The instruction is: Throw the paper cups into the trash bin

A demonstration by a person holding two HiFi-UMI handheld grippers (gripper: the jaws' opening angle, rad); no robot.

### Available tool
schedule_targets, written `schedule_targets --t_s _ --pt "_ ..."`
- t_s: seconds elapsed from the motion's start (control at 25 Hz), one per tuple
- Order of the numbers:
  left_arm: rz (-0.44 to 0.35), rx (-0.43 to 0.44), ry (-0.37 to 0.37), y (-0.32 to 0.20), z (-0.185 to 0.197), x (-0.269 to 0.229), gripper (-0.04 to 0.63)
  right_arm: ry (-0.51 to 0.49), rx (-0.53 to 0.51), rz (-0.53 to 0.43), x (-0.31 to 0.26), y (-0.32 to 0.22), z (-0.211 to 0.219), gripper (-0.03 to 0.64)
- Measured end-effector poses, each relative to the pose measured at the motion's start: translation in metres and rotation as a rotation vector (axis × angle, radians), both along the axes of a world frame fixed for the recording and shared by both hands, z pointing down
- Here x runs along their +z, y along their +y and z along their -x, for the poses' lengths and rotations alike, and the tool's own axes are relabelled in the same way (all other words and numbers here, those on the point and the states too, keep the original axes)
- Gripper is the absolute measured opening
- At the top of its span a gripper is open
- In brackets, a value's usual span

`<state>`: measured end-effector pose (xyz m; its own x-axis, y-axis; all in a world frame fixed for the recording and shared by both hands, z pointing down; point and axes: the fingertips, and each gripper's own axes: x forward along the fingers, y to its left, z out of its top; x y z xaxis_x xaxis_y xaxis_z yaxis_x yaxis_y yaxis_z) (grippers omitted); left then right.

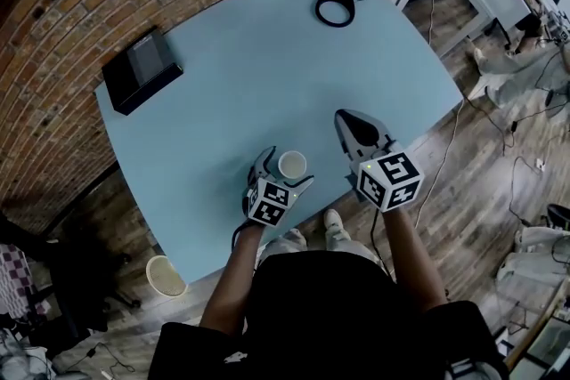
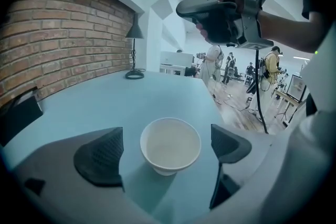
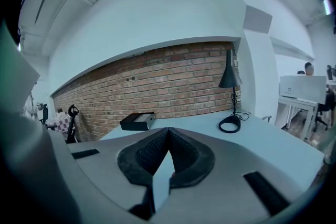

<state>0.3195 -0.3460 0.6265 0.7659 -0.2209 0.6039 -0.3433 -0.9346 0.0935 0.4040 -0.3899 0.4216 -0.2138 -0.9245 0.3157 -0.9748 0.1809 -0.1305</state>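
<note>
**A:** Where's the cup, and has anything gone in the bin yet?

**B:** Only one paper cup shows. It stands upright on the table, close to the near edge, so it hasn't been thrown away. I see no other cup.

**A:** What does it look like?

**B:** It's white and empty, mouth up, wide at the rim and narrowing to a small base. I can't see any dents. I'd guess it's light and easy to crush.

**A:** Is it held?

**B:** No. The left gripper has its fingers spread wide on either side of the cup, with a gap on both sides, and neither pad touches it. The right gripper hangs near it above the table, fingers pressed together on nothing.

**A:** So what's left?

**B:** Nearly all of it, I'd say. Close on the cup, lift it, carry it to the trash bin on the floor by the table's near corner on the person's left, and let go.
</note>
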Motion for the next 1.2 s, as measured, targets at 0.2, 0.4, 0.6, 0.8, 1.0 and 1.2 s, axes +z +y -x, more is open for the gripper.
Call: schedule_targets --t_s 0.2,0.4,0.6,0.8,1.0,1.2 --pt "-0.016 0.026 -0.018 0.001 -0.003 0.006 0.515 0.004 -0.006 0.01 0.003 -0.001 0.001 0.005" --pt "-0.014 0.036 -0.039 0.004 -0.002 0.013 0.51 0.003 -0.005 0.013 0.004 -0.003 0.0 0.005" --pt "-0.018 0.028 -0.044 0.003 -0.001 0.014 0.443 0.002 -0.008 0.017 0.005 -0.002 -0.003 0.004" --pt "-0.016 0.024 -0.039 0.001 -0.002 0.013 0.386 0.0 -0.017 0.019 0.005 -0.003 -0.002 0.004" --pt "-0.02 0.013 -0.03 0.0 -0.003 0.011 0.371 -0.004 -0.019 0.022 0.008 -0.004 -0.005 0.005" --pt "-0.033 -0.04 0.02 -0.007 -0.007 -0.003 0.368 -0.015 -0.022 0.025 0.01 -0.004 -0.01 0.005"
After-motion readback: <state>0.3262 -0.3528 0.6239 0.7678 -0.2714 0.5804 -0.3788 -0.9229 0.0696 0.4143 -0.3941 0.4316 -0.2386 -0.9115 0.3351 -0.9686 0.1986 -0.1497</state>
